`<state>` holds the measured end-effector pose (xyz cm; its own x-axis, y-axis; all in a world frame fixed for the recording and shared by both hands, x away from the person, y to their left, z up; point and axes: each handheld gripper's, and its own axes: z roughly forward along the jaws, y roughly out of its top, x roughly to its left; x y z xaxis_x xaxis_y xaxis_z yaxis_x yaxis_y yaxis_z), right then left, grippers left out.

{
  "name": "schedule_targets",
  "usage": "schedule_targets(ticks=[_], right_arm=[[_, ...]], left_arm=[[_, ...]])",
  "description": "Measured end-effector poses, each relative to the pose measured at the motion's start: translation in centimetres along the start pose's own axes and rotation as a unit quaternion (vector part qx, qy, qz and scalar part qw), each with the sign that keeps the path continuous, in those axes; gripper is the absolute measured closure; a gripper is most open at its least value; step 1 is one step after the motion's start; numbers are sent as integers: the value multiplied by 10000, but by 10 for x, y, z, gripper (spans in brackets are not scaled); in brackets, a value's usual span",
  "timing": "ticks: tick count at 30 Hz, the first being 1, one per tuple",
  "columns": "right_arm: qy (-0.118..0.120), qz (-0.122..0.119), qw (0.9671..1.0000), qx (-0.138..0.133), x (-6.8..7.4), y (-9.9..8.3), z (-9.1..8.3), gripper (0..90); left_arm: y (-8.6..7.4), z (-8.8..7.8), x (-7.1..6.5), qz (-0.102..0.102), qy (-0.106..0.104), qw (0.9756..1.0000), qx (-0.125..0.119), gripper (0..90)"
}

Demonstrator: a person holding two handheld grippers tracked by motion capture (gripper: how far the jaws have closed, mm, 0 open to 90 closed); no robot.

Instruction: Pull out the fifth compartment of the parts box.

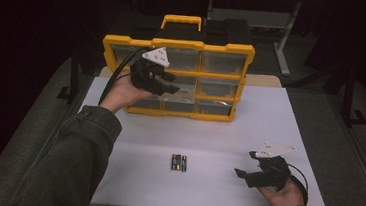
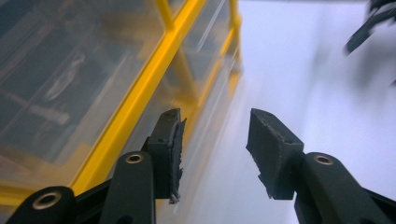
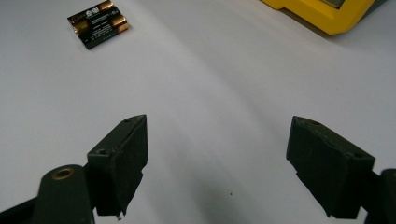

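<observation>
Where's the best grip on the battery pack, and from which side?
Take the battery pack across its short width, coming straight down from above. It lies flat on the white table with bare surface all round, so both long edges are free for the jaws. The right gripper is open, empty and probably better placed; the left gripper is up by the yellow organizer.

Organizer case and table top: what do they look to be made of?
Organizer case: likely moulded plastic, with a yellow opaque frame, a black back part and clear, glossy compartment fronts that catch reflections in the left gripper view. Table top: a smooth, matte white sheet, perhaps laminate or coated board; its even, faintly shiny surface leaves the exact material open.
</observation>
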<state>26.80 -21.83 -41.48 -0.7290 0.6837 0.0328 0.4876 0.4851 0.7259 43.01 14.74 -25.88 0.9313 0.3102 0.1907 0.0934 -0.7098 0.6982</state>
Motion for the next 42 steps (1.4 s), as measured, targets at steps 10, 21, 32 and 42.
schedule_targets(ticks=[10,21,32,42], right_arm=[[52,-71,9999,54,1,0,3,201],[62,-10,10000,36,1,1,0,200],[63,-69,9999,47,3,0,1,200],[79,-23,9999,70,4,0,1,199]], left_arm=[[-3,18,7,86,-81,9992,383,607],[-3,15,3,267,-251,9983,452,679],[-6,6,-4,441,-492,9966,498,689],[-8,2,-8,413,-610,9964,415,694]])
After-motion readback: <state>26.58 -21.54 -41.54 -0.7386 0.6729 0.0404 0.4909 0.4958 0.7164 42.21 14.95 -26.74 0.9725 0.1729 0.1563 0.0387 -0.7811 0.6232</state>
